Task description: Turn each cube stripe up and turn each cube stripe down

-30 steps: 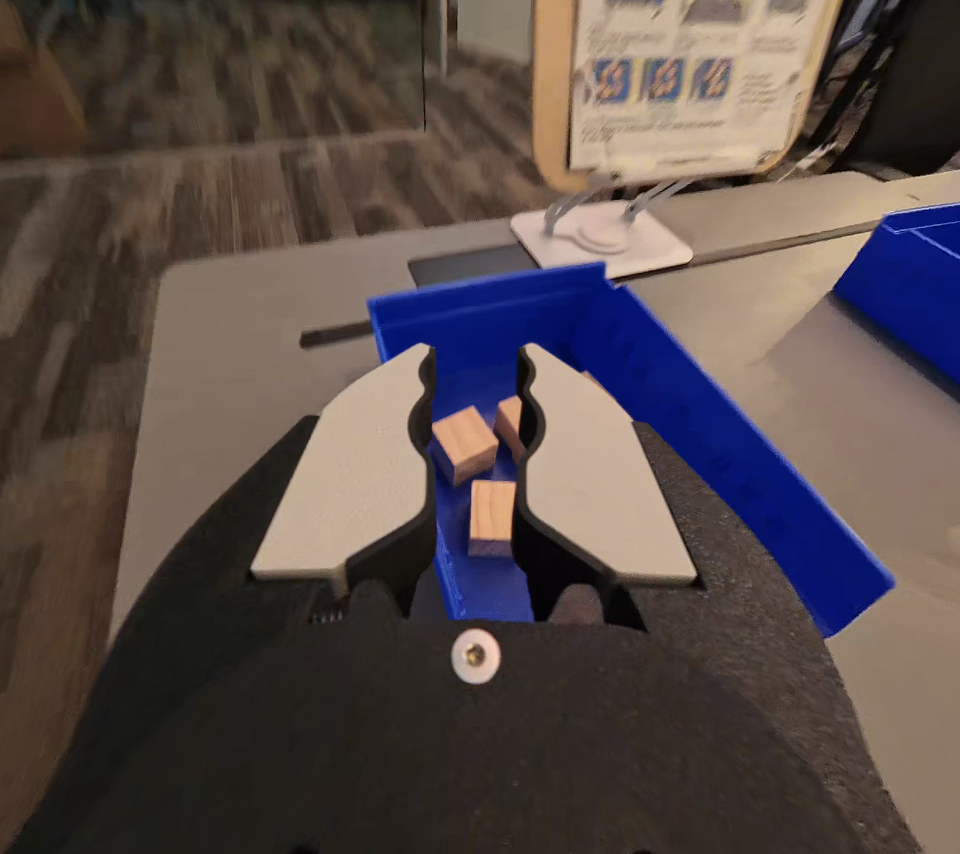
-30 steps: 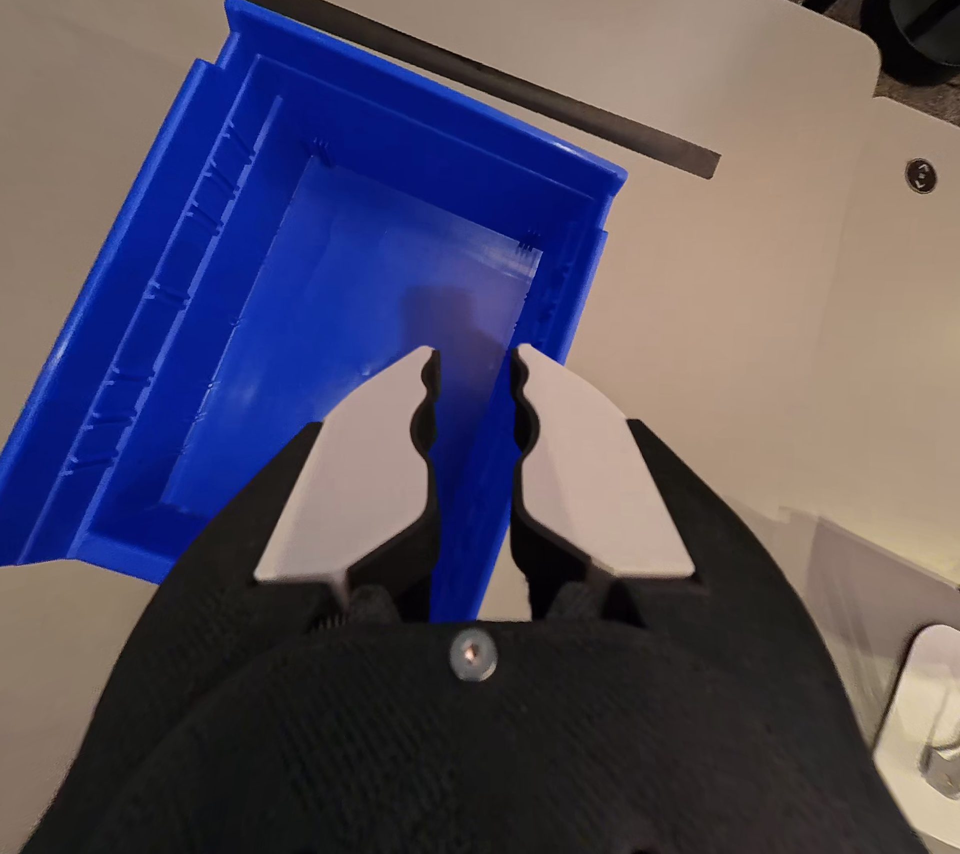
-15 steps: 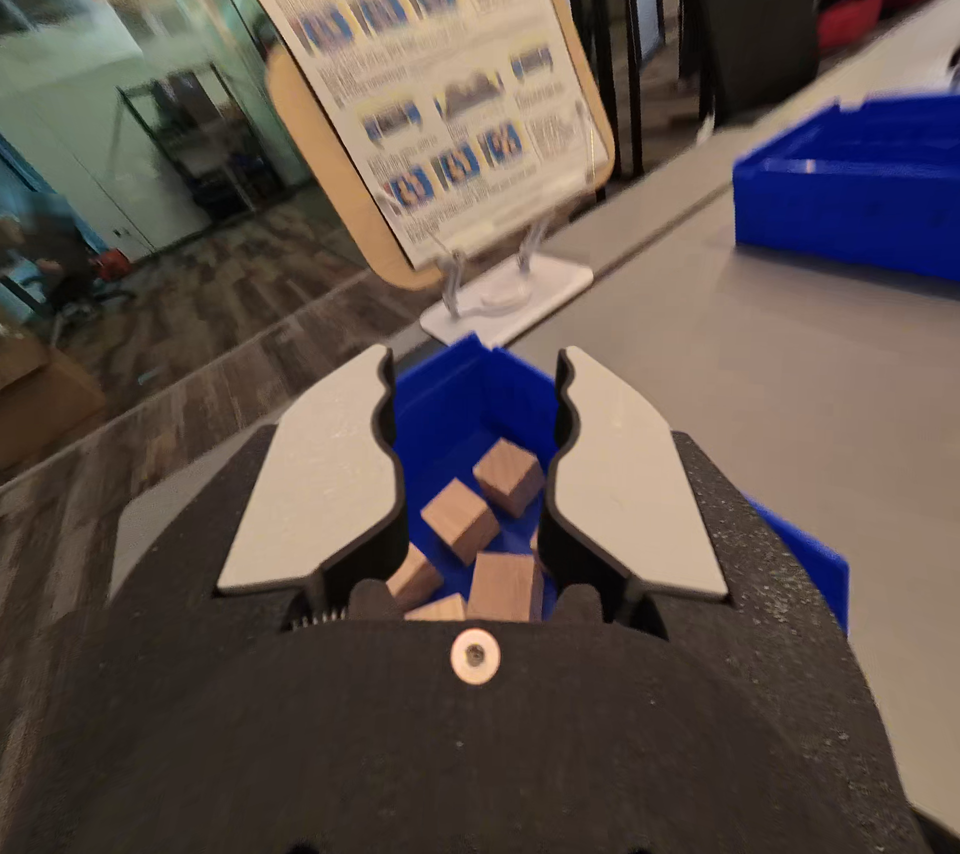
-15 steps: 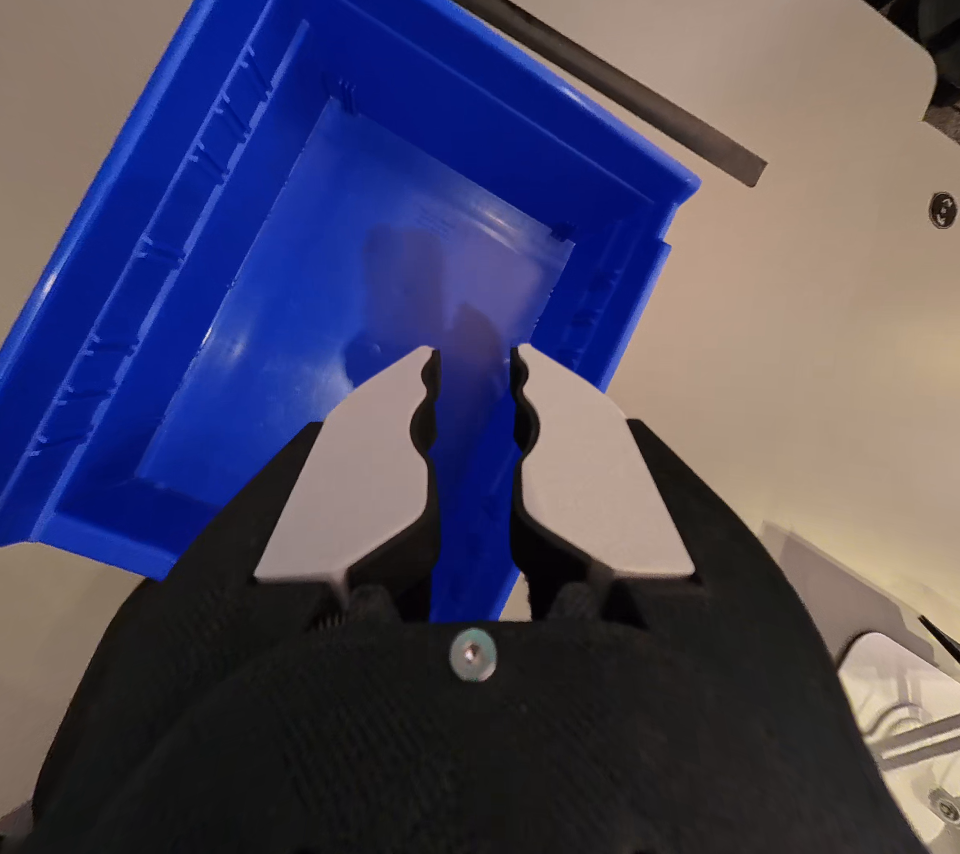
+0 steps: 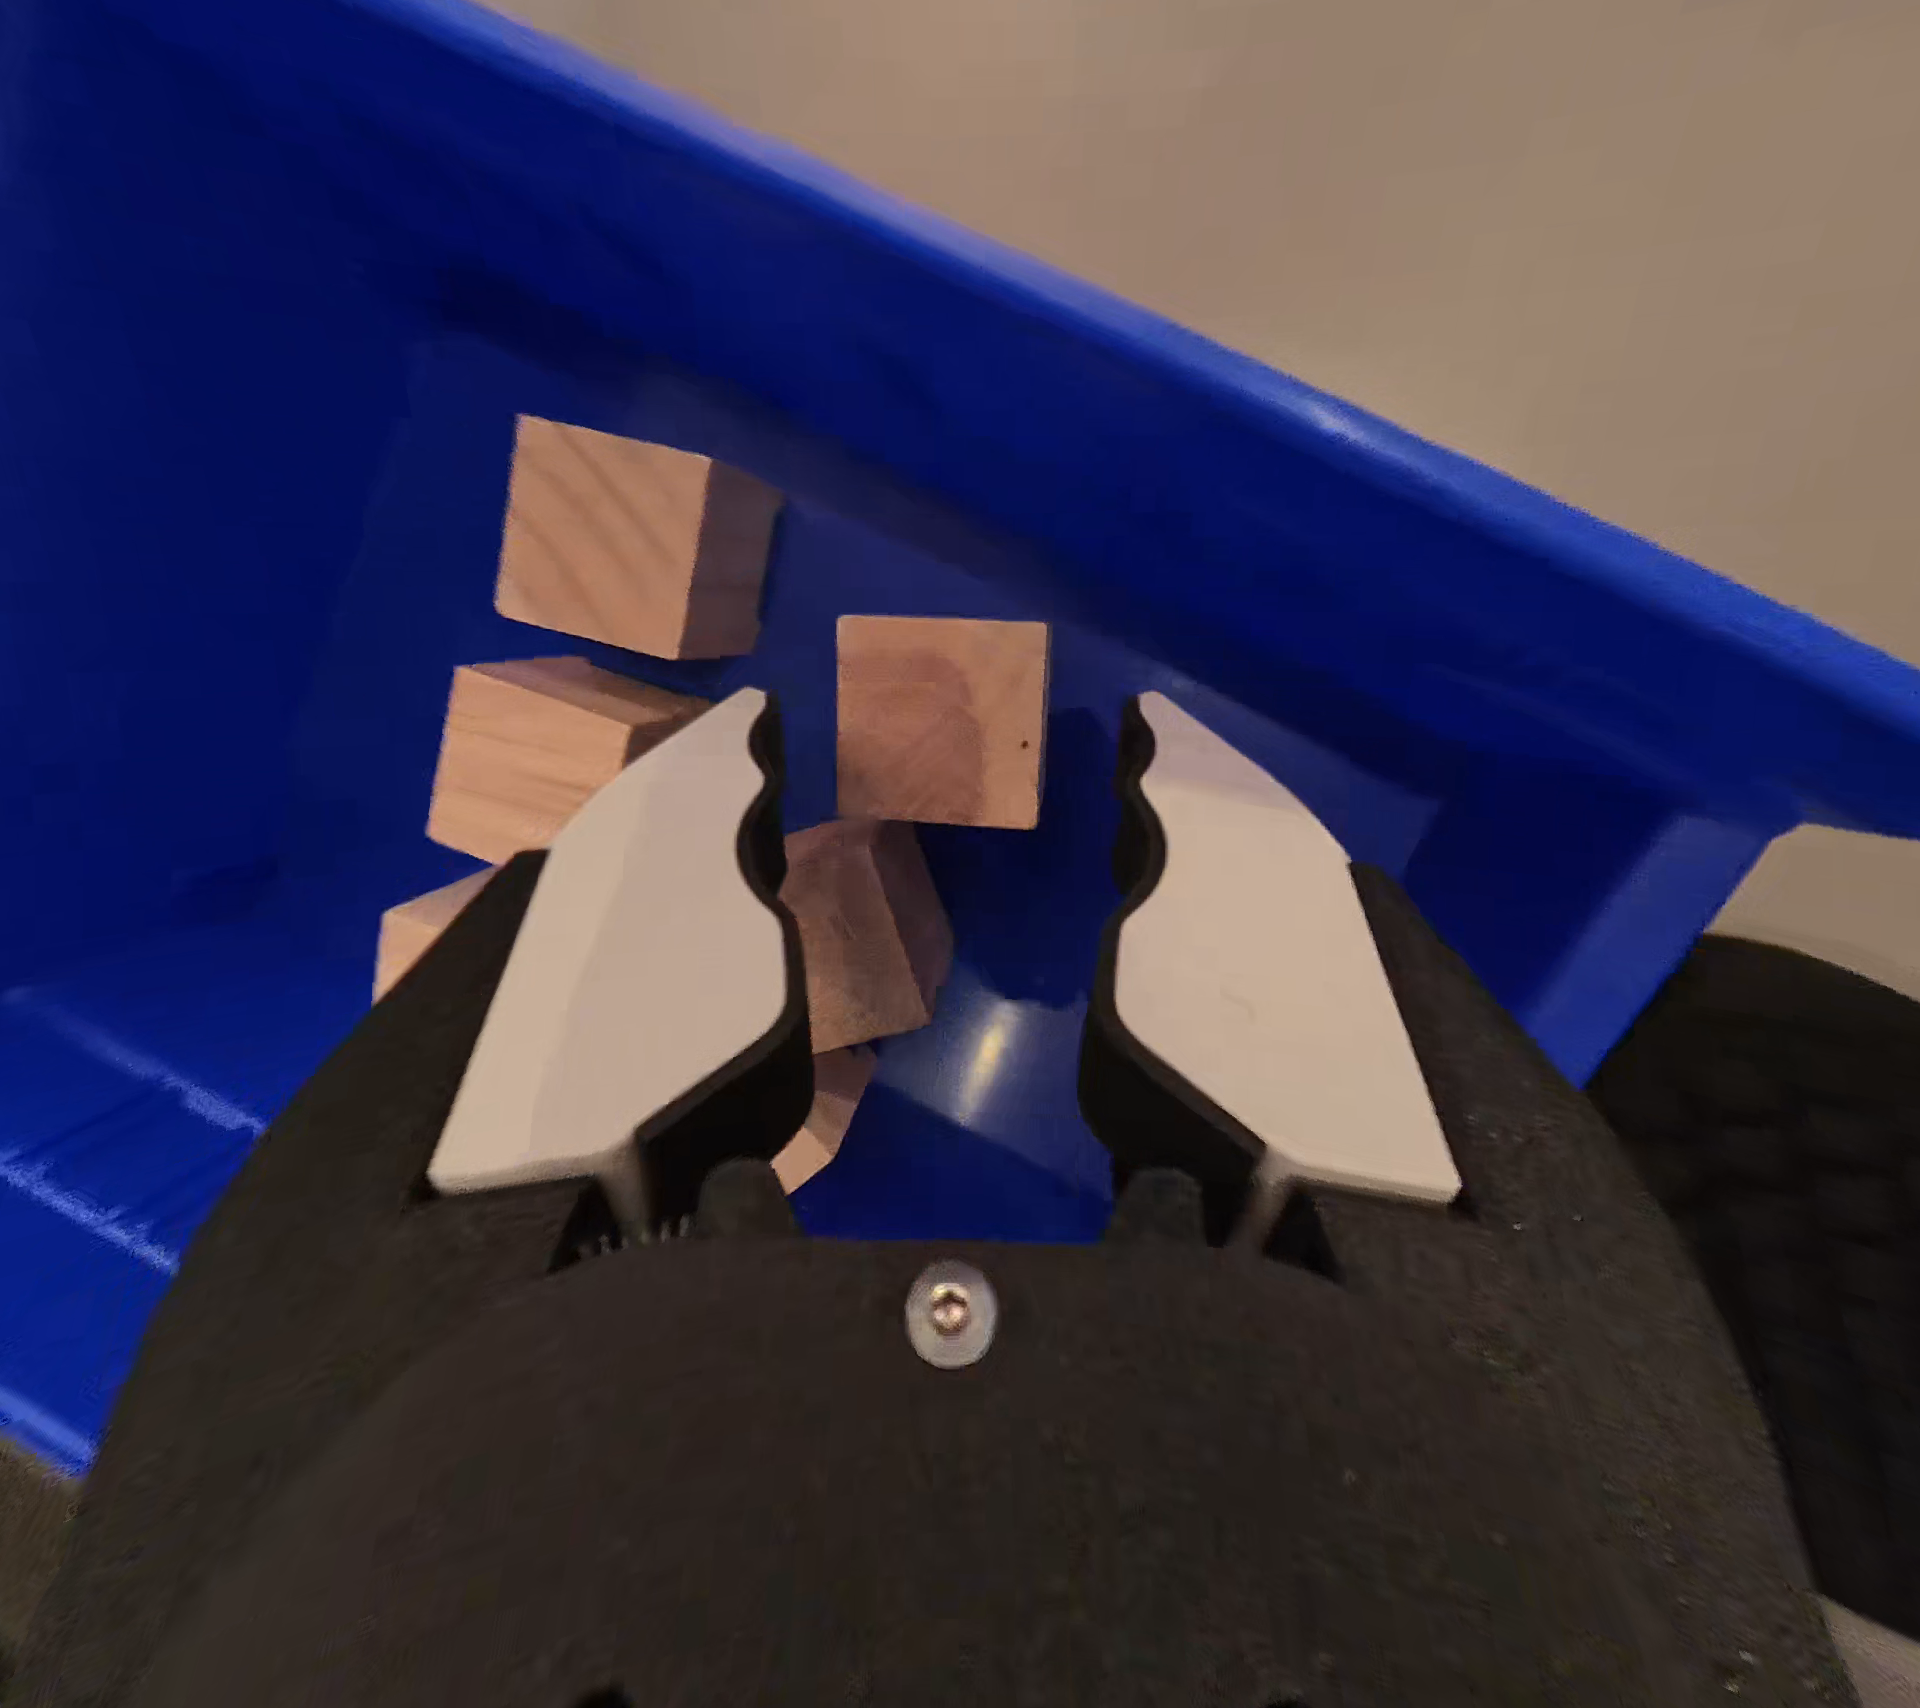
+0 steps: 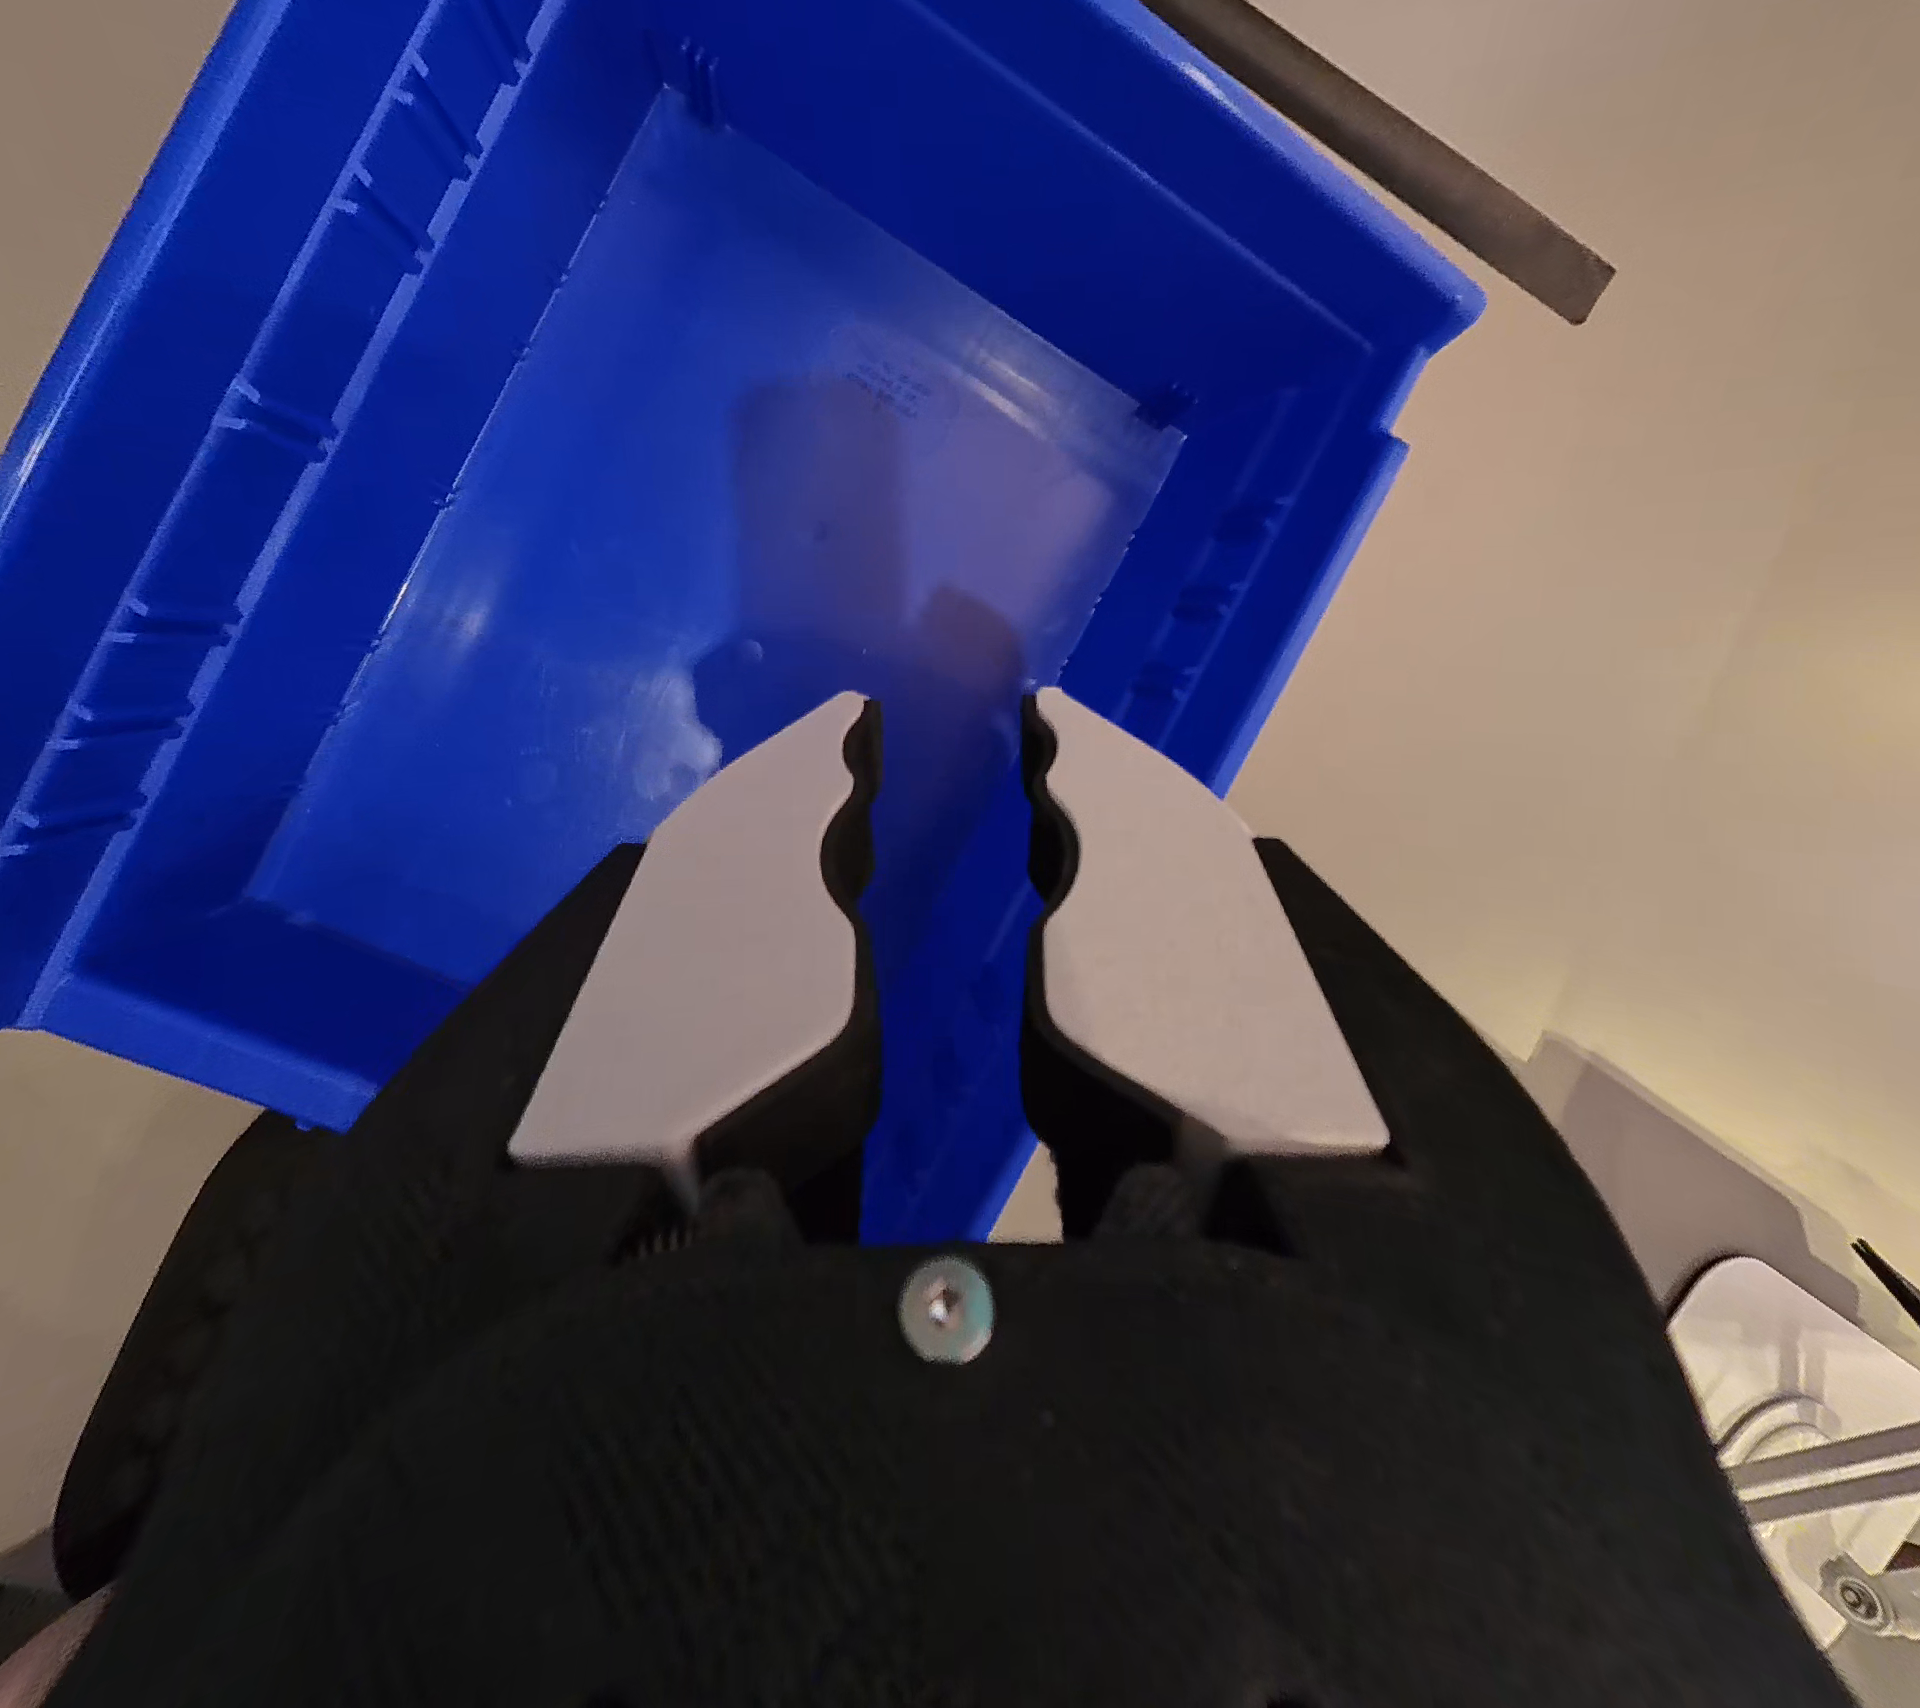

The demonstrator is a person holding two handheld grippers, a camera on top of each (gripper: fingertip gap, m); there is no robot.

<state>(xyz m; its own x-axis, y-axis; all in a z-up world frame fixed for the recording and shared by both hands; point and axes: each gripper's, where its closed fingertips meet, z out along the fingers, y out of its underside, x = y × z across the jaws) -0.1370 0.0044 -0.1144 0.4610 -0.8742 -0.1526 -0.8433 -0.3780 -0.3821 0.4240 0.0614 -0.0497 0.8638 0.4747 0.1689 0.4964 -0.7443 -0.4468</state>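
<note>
1. Half a second ago the left gripper (image 5: pixel 940 702) looked level across the table with the cubes low between its fingers; now it is tipped down into the blue bin of cubes (image 5: pixel 1039 370), and its jaws stand wider apart than before, gripping nothing.
2. My reading: this is the reach for a first cube, so the turning itself has not yet begun.
3. The nearest cube (image 5: pixel 940 721) lies on the bin's floor, between the fingertips but closer to the left one, touching neither as far as I can tell.
4. It shows a plain square face of wood towards the camera. No stripe is visible on it, so I cannot tell which way the stripe points. Being a cube, it has no long axis; its edges sit nearly square to the jaws.
5. Other cubes crowd the bin's left part: one (image 5: pixel 634 536) further in, one (image 5: pixel 540 754) beside the left finger, and a tilted one (image 5: pixel 862 941) close behind the nearest cube.
6. The right gripper (image 6: pixel 945 702) hovers over the second blue bin (image 6: pixel 935 48), which holds nothing; its jaws are parted by a narrow gap and empty, much as they were before.
</note>
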